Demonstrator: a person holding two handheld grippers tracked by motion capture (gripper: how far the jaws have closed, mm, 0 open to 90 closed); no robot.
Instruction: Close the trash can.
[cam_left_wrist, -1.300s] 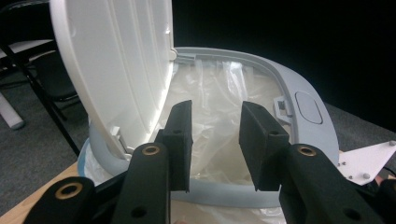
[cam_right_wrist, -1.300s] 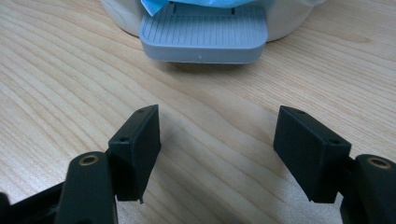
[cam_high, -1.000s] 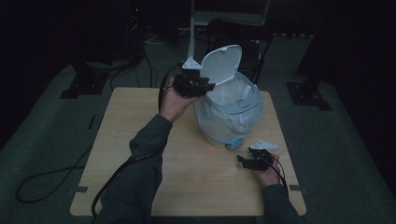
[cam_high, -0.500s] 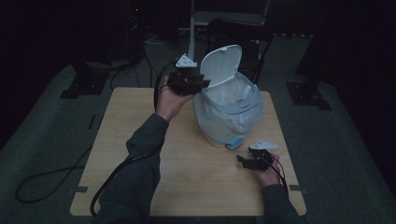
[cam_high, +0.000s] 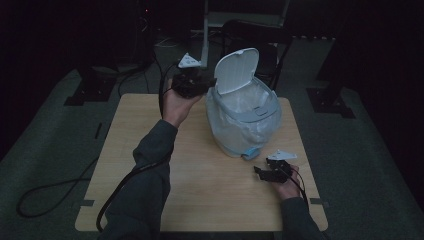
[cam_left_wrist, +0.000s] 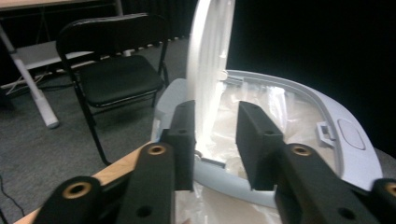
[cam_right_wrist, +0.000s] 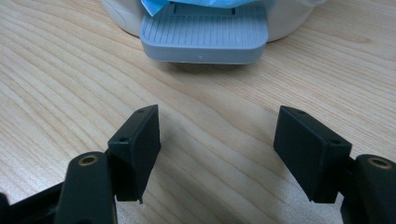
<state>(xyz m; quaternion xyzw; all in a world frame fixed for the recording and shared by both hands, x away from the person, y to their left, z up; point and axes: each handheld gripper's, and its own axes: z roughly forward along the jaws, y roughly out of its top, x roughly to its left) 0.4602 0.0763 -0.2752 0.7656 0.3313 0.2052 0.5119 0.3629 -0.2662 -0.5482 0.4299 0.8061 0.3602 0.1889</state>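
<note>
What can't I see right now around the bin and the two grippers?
- Bin inside: the liner bag and raised lid hide its bottom, high view.
- Left gripper: whether its pads touch the lid; lid edge blurred, left gripper view.
- Pedal: top cut off, right gripper view; right gripper open before it.

Dim high view, blurred close-ups

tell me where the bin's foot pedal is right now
In the right gripper view the grey pedal juts from the bin's base over the table, just ahead of the open right gripper.
</note>
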